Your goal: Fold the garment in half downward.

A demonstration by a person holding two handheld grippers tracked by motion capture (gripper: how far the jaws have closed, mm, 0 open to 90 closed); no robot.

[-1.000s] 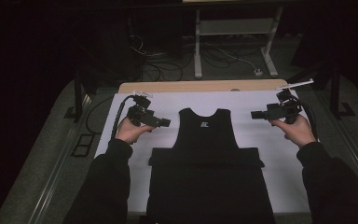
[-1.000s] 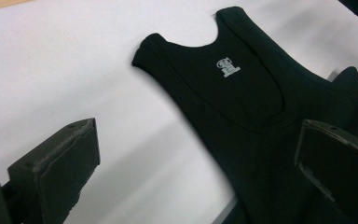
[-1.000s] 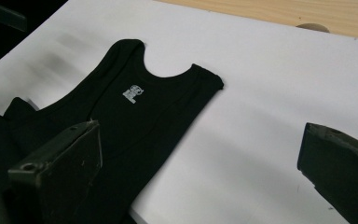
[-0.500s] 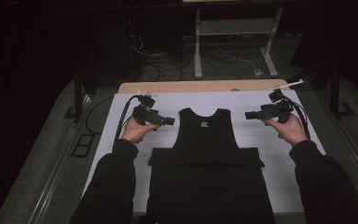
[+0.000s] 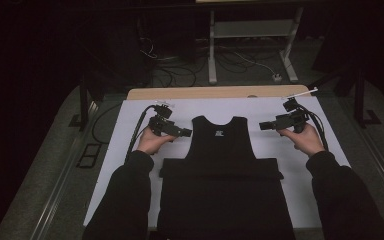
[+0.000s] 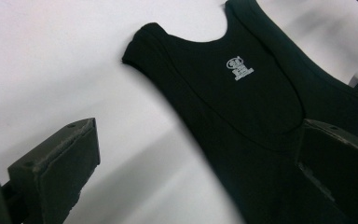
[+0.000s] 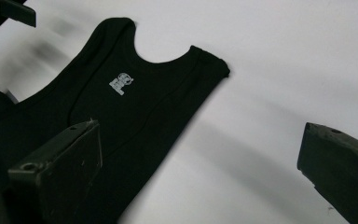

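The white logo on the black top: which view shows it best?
The left gripper view: the logo is large and fairly sharp below the neckline of the top. The right gripper view shows it smaller and softer. In the high view it is a tiny pale mark.

Overall light: dim room; the white table cover point(image 5: 130, 150) is the one bright area in the high view.
Surroundings: upper half and left edge of the high view sink into near black.
Dark-on-dark: black vest point(image 5: 223, 165) and sleeves merge, folds barely readable.
Shadows: soft grey streaks on the cover, right gripper view centre.
Blur: vest edges smeared in both gripper views; near jaws soft.
Glare: none.
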